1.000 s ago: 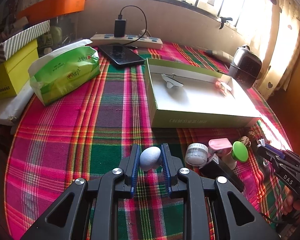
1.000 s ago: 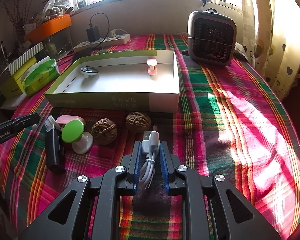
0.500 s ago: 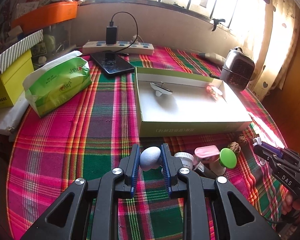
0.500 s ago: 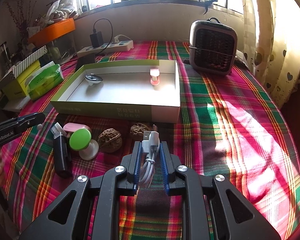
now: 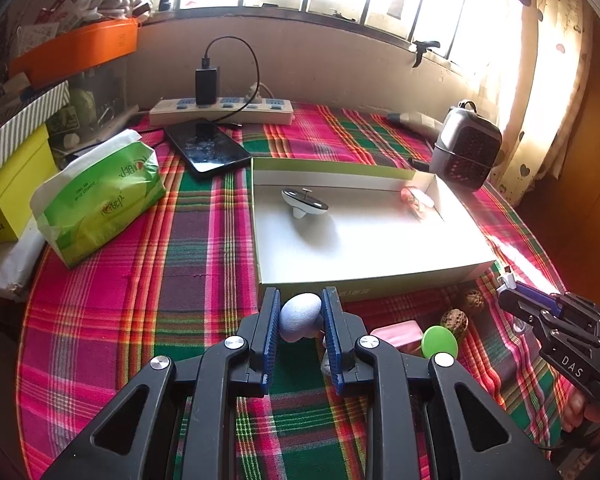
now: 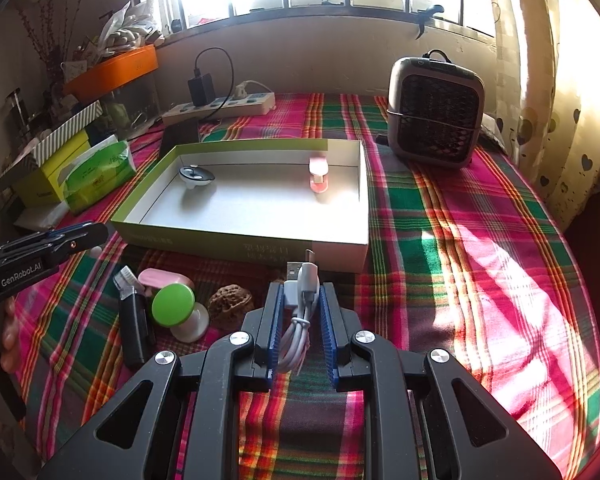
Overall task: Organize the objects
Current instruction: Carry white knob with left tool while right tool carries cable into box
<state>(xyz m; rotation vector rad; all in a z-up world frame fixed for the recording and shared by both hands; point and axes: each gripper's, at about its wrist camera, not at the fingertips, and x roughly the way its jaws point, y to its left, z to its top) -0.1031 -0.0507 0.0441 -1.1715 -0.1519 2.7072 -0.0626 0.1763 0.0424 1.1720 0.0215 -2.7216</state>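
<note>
Left gripper (image 5: 300, 316) grips lavender egg-shaped object (image 5: 300, 314) | right gripper (image 6: 300, 304) clamps coiled white USB cable (image 6: 300, 300) | risk: smooth egg slipping before open box (image 5: 380, 280).

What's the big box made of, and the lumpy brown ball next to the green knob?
Box: looks like cardboard, with thin folded walls, matte white inside, printed green outside. Brown ball: probably a walnut, going by its rough, wrinkled, woody-looking shell. It may be real or carved; I can't tell.

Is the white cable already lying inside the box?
No, the white cable is clamped in the right gripper, short of the box.
</note>
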